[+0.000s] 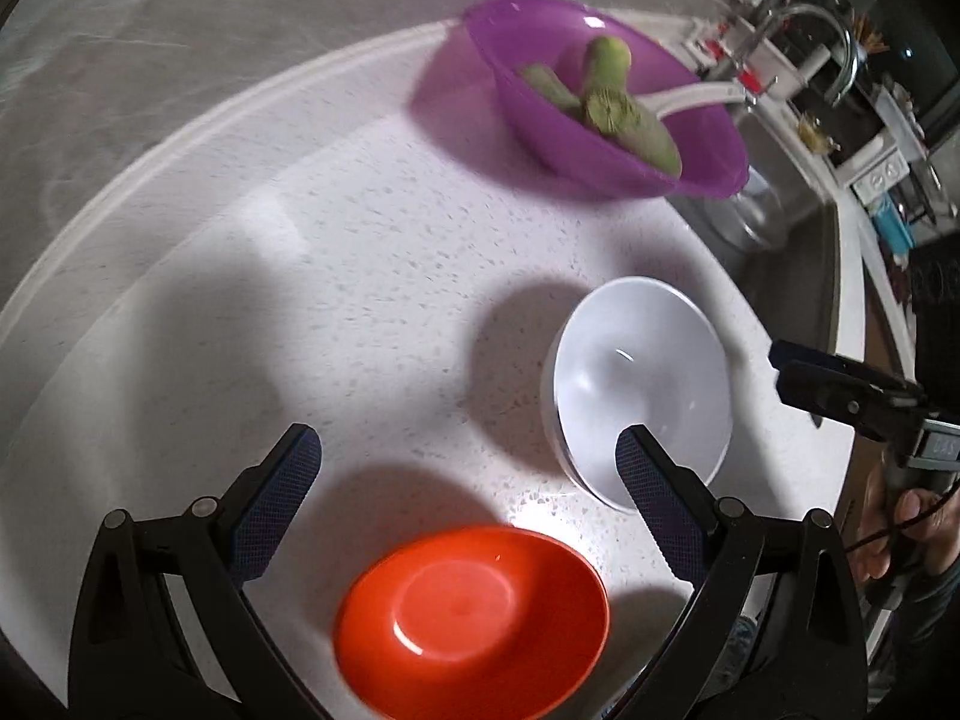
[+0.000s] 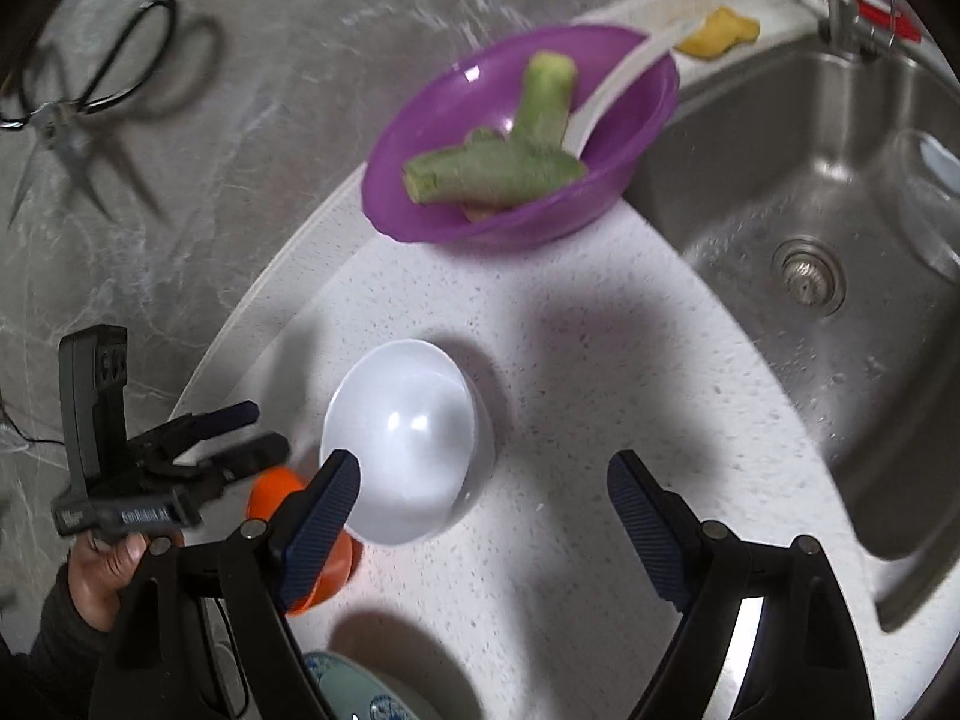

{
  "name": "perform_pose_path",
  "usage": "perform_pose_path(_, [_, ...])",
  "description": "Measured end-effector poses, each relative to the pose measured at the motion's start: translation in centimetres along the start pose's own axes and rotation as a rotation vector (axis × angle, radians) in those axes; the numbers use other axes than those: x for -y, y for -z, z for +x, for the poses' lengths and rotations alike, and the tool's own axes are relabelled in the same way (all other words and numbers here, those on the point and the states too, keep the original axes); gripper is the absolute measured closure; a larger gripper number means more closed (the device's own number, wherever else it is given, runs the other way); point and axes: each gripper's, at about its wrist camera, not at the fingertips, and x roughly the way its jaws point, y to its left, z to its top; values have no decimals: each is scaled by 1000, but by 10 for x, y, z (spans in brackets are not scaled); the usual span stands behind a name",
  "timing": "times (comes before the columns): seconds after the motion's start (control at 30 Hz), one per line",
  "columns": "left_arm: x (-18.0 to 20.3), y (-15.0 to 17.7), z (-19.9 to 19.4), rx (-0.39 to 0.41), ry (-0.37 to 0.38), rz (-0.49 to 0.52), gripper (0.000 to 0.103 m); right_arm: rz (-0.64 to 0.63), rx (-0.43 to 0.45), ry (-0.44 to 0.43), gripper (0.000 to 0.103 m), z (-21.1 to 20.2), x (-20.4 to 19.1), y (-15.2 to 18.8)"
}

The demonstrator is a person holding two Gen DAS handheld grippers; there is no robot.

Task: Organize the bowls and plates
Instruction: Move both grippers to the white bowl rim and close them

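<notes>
While both tongs hung over the counter [image 1: 360, 276], neither had anything between its fingers: left tongs [image 1: 468, 480] stood spread wide, right tongs [image 2: 483, 504] likewise, jaws released and nothing clamped.

Placement, as judged:
- Orange bowl [image 1: 474, 618] sat just below and between the left tongs' fingers, upright, open side up. Likely the next pick for the left.
- White bowl [image 2: 408, 438] sat just ahead of the right tongs' left finger, and touching nothing visible. In the left view it lay beside the left tongs' right finger.
- Purple bowl [image 2: 516, 132] sat well ahead of both tongs, at the sink [image 2: 810, 240] edge, loaded with green vegetable pieces [image 2: 498, 168] and a white spoon [image 2: 618, 84]. Probably left alone because it was in use.
- A patterned dish [image 2: 360, 690] showed partly, under the right tongs; type unclear.

Both tongs pointed steeply down, which suited a rim grab from above.

Count: three bowls, one partly seen dish, one spoon, at least three vegetable pieces, one pair of scissors [image 2: 78, 108] far left of the right tongs.
</notes>
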Motion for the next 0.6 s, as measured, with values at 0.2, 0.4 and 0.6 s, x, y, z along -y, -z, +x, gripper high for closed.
perform_pose_path(0.2, [11, -6, 21, -21, -11, 67, 11, -6, -46, 30, 24, 24, -1, -8])
perform_pose_path(0.4, [22, -10, 40, -43, -30, 117, 50, -15, -89, 53, 37, 40, -4, -10])
perform_pose_path(0.6, [25, -12, 52, -65, 1, 114, 65, -37, -126, 71, 52, 52, -6, -6])
